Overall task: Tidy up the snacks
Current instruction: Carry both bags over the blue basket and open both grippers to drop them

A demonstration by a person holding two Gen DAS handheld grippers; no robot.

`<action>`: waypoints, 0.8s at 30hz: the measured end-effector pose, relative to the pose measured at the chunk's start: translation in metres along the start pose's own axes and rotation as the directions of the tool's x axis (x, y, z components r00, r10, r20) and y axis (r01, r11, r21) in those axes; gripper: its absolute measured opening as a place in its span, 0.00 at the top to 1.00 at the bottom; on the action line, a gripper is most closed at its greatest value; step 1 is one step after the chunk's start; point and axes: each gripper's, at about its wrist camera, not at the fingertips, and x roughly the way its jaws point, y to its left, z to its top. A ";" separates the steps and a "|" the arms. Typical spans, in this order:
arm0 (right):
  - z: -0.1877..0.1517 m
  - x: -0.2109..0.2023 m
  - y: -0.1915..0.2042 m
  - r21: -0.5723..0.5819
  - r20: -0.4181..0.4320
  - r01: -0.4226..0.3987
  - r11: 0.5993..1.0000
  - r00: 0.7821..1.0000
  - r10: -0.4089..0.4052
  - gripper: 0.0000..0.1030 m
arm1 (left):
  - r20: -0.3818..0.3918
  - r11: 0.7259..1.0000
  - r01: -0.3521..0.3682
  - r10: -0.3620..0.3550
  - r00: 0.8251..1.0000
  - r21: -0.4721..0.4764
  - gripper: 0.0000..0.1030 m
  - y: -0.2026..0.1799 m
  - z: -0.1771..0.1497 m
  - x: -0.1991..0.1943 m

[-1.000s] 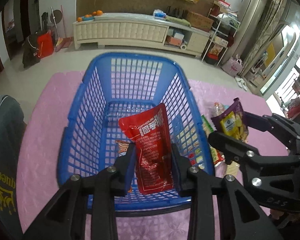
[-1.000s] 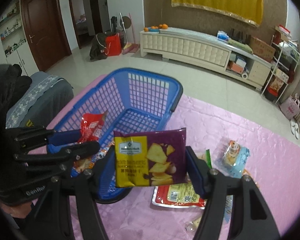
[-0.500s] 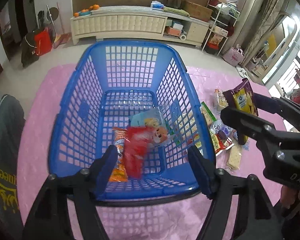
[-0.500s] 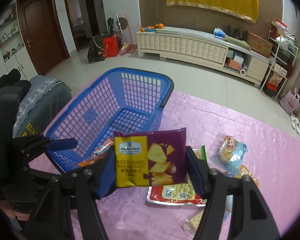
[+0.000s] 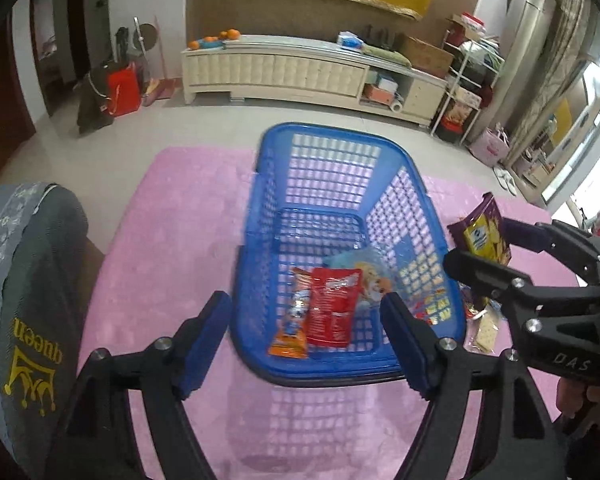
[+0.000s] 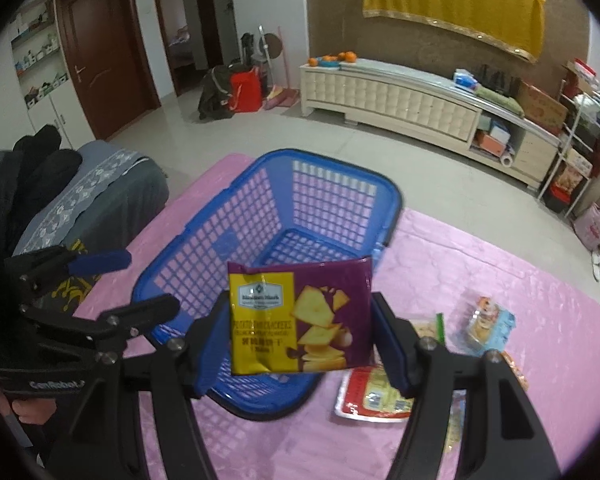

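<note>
- Living room first: we've got a tiled floor, a long cream sideboard [image 6: 400, 96] on the far wall with oranges on top, a yellow cloth [image 6: 452, 0] hanging above it, and a dark wooden door [image 6: 100, 52] off to the left.
- Our work surface is covered in a pink quilted cloth [image 5: 160, 220]; we can't tell what's under it.
- On it sits the blue basket [image 5: 260, 208], mesh sides, open top.
- Progress, as we read it: partly done. Three packs already lie in the basket: a red pouch [image 5: 332, 304], an orange pack [image 5: 292, 328] beside it, and a pale blue pack [image 5: 364, 276] partly tucked under the red one.
- Our left tool [image 5: 308, 336] has just let its jaws go wide and sits over the near rim with nothing between them.
- Our right tool [image 6: 300, 340] is clamped on the purple-and-yellow cracker bag [image 6: 300, 316], held upright in the air over the basket's near right corner, so that's probably next in.
- Left to do: a few snacks are out on the cloth right of the basket, including a red-and-yellow pack [image 6: 376, 396] and a small pale blue pack [image 6: 488, 324].
</note>
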 end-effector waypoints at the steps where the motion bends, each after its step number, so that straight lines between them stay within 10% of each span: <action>1: 0.001 0.003 0.003 -0.004 -0.005 0.001 1.000 1.000 -0.001 0.32 | 0.000 1.000 -0.006 0.006 1.000 -0.010 0.27 0.005 0.000 0.000; 15: -0.012 0.044 0.025 -0.104 -0.154 0.089 0.991 0.983 -0.105 0.30 | -0.020 0.998 0.026 -0.027 0.999 -0.064 0.27 0.023 -0.014 0.010; 24: -0.025 0.024 0.024 -0.138 -0.174 0.137 0.981 0.972 -0.160 0.08 | 0.005 0.999 0.020 -0.020 1.000 -0.049 0.27 0.014 -0.022 -0.014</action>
